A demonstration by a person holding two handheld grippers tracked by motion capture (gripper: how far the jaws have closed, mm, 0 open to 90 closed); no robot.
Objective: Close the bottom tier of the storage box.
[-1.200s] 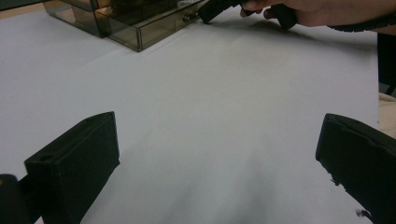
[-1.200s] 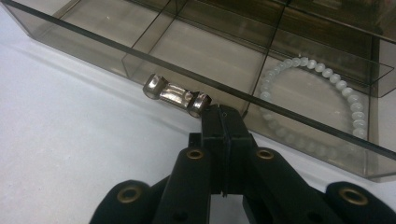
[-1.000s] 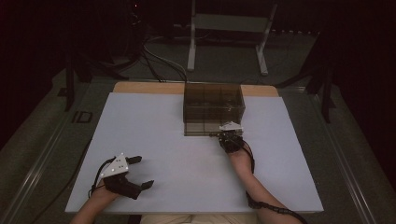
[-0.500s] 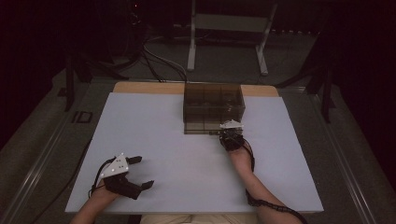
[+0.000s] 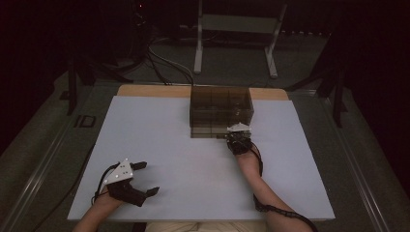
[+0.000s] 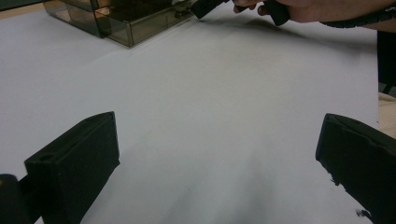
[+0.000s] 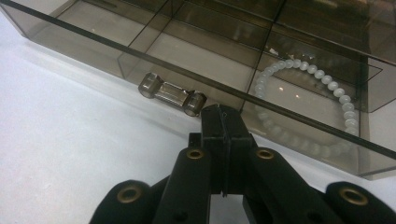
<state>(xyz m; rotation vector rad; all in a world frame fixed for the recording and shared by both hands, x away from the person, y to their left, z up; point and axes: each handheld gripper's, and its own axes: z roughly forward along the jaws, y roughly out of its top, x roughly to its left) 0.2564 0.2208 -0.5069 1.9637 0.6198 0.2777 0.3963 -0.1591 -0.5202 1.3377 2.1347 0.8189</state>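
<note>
Right gripper [image 7: 223,122] pressed together, empty, tips just beside the drawer handle [image 7: 172,94] ahead. Left gripper [image 5: 140,179] spread, idle. Risk: closed tips glance off the handle and shove the light box [image 5: 221,110] back.

The left gripper [image 5: 145,178] is held low at the near left, jaws spread wide with nothing between them, its grey plate turned upward. The right gripper [image 5: 239,129] is stretched forward on an extended forearm, its jaws pressed flat together. A cable is wound along the right forearm [image 5: 263,186].
</note>
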